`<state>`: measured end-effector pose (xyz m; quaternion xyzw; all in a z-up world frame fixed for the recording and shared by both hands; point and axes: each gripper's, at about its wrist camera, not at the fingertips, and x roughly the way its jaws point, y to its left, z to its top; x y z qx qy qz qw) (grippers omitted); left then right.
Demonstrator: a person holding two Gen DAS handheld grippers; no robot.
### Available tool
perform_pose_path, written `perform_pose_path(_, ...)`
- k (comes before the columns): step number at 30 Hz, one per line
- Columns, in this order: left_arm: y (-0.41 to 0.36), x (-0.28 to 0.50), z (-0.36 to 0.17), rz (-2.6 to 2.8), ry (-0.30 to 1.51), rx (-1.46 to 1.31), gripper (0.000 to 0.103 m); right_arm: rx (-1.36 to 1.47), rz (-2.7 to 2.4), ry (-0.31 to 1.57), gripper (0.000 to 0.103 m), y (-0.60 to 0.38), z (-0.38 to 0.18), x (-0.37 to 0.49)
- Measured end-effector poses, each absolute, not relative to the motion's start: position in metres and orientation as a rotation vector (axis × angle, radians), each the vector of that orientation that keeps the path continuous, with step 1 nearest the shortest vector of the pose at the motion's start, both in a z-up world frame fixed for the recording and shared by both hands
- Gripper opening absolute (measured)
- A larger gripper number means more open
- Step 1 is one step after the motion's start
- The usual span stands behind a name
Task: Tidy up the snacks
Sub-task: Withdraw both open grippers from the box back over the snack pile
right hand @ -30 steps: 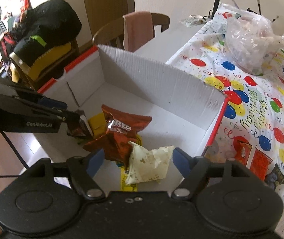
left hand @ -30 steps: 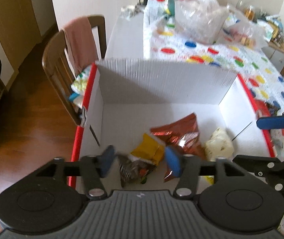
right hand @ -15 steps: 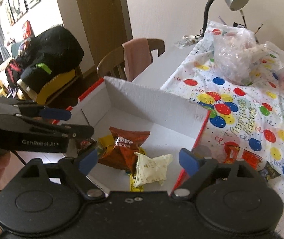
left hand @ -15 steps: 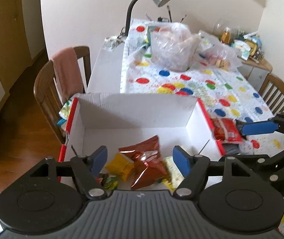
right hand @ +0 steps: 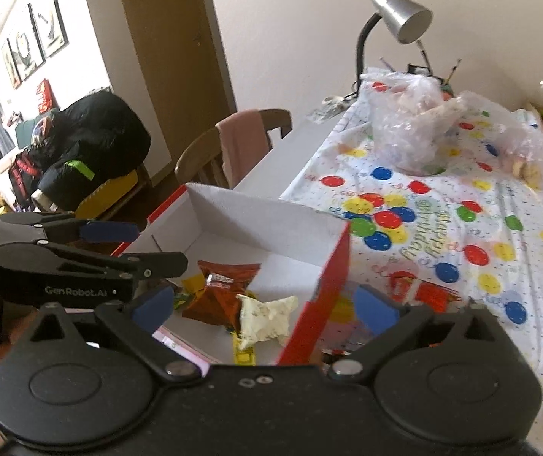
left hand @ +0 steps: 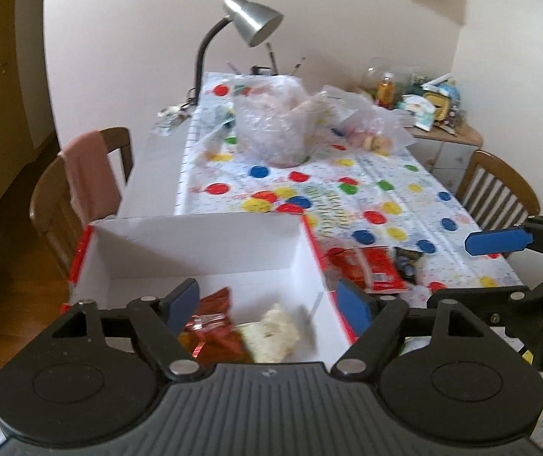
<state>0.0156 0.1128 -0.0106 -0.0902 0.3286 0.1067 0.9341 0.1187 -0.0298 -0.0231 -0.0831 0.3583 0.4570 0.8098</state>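
A white cardboard box with red outer sides [left hand: 203, 250] [right hand: 256, 220] stands at the table's near end. Inside lie a red-brown snack bag [left hand: 210, 326] [right hand: 226, 292], a pale cream packet [left hand: 271, 332] [right hand: 264, 315] and a yellow packet [right hand: 191, 281]. A red snack packet [left hand: 366, 268] [right hand: 423, 292] and a small dark packet [left hand: 406, 262] lie on the tablecloth right of the box. My left gripper [left hand: 267, 304] is open and empty above the box's near part. My right gripper [right hand: 267, 306] is open and empty over the box's right wall.
A balloon-print tablecloth [left hand: 347, 190] covers the table. Clear plastic bags [left hand: 275, 129] and a desk lamp [left hand: 248, 26] stand at the far end. A wooden chair with a pink cloth [left hand: 85, 174] stands left, another chair [left hand: 496, 190] right.
My left gripper has opened, let go of a snack into the box, and risen back. My right gripper has also drawn up and back, to the right.
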Motion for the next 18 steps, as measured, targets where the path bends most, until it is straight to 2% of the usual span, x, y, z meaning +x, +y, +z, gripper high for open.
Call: perform_pose_path(18,0.016,0.068,-0.045,0.089,0.755,-0.159,0.085,-0.222,0.859,0.785,0.103,-0.151,-0.049,0.164)
